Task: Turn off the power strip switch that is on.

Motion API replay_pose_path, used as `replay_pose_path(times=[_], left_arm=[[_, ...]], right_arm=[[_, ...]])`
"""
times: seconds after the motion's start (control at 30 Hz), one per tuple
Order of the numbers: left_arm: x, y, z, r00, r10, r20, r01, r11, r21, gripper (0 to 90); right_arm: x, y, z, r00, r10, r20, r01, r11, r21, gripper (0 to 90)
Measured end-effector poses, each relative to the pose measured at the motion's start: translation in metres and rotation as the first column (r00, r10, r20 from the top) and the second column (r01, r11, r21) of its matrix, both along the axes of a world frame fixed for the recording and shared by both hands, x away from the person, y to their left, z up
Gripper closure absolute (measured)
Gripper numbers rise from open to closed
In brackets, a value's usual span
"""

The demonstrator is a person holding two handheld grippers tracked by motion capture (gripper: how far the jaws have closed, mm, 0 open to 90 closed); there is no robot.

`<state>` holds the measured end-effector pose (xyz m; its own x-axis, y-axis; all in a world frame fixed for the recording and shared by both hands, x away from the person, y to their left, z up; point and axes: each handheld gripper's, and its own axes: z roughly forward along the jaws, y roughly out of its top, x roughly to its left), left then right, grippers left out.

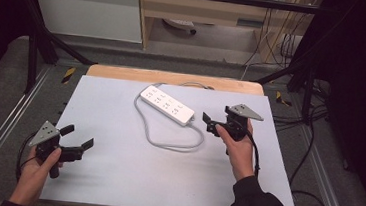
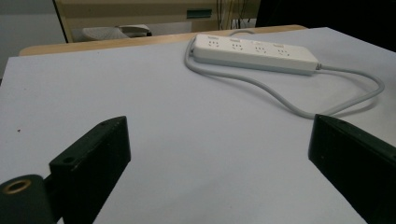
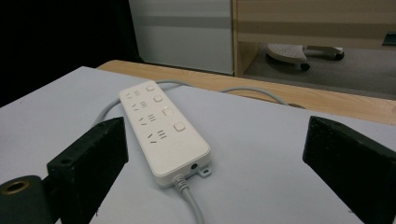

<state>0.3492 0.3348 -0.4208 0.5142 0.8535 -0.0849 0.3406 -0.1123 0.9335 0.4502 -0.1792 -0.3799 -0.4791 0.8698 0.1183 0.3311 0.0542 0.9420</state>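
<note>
Mid-table on the white sheet (image 1: 115,167): power strip (image 1: 167,104), its cable (image 1: 167,144) looped in front. Right gripper (image 1: 214,124) just beside its cable end, jaws wide, empty. Left gripper (image 1: 78,141) well apart, 2 jaws wide. Risk: a jaw snagging the loop would drag the strip.

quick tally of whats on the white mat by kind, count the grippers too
power strip: 1, white, with its grey cable looped on the mat
grippers: 2, left gripper and right gripper, both with fingers apart and holding nothing
white mat: 1
total: 4
</note>
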Motion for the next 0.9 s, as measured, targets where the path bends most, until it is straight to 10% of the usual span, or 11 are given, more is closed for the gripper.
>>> replay_pose_path(times=[0.9], left_arm=[[0.001,-0.001,-0.001,1.0,0.0,-0.006,0.0,1.0,0.003,5.7]], right_arm=[[0.042,0.044,0.0,1.0,0.001,-0.004,-0.001,1.0,-0.02,17.4]])
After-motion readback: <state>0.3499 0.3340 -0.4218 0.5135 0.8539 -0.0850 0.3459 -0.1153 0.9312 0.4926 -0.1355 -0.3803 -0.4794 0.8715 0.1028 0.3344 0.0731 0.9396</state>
